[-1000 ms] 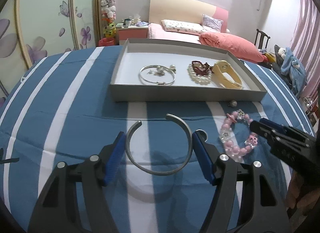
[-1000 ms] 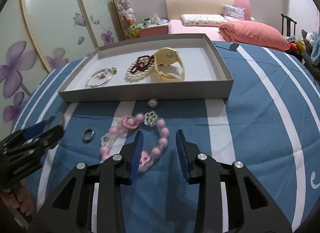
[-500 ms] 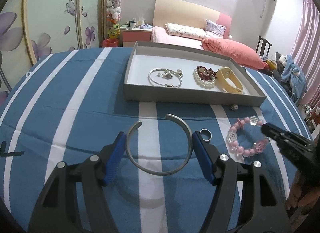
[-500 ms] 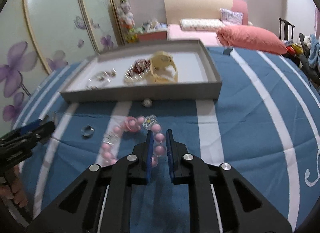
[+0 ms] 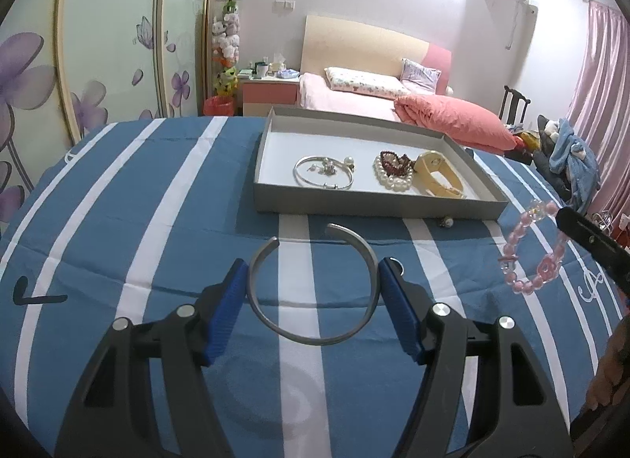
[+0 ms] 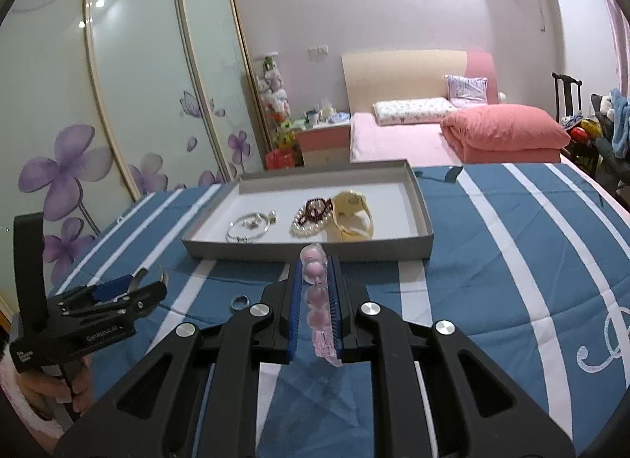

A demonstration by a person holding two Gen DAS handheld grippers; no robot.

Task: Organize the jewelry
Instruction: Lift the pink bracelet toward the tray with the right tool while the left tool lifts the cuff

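Observation:
My left gripper (image 5: 313, 292) is shut on a silver open bangle (image 5: 311, 285) and holds it above the blue striped cloth. My right gripper (image 6: 315, 292) is shut on a pink bead bracelet (image 6: 315, 289), lifted off the cloth; it hangs from the right gripper at the right of the left wrist view (image 5: 529, 249). A grey tray (image 5: 378, 210) ahead holds a silver charm bangle (image 5: 323, 171), a pearl and dark red bracelet (image 5: 393, 170) and a cream watch (image 5: 437, 178). A small ring (image 6: 240, 302) and a small earring (image 5: 447, 222) lie on the cloth.
The striped cloth (image 5: 157, 222) covers the table. A bed with a pink quilt (image 5: 445, 119) and a wardrobe with flower doors (image 6: 118, 104) stand behind. The left gripper shows at the left of the right wrist view (image 6: 149, 281).
My right gripper closed on the pink bead bracelet and lifted it off the cloth. My left gripper rose with the silver bangle still in it.

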